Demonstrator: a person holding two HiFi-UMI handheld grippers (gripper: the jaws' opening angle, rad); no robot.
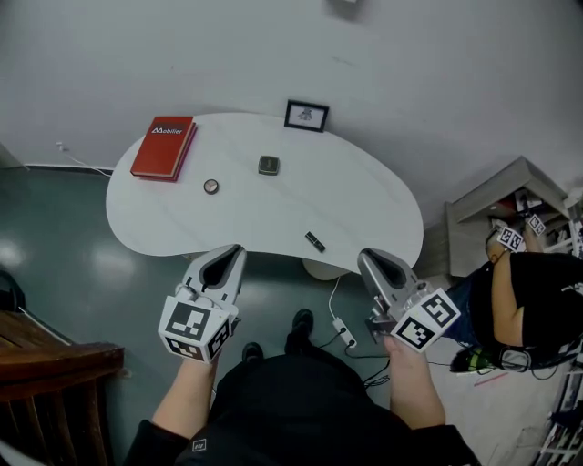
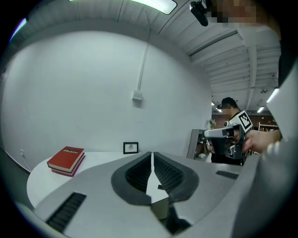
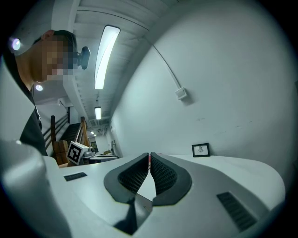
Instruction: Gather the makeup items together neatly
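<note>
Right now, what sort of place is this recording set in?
Likely a lab-style workroom: a white table with a red book, a second person near marker cubes, and strip lights overhead.

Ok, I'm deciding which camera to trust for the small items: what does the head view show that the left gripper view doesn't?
Only the head view: the small round item and the square dark item, lying apart. Only the left gripper view: the wall box and the ceiling light. Both: the white table, the red book, the picture frame and the right tool.
</note>
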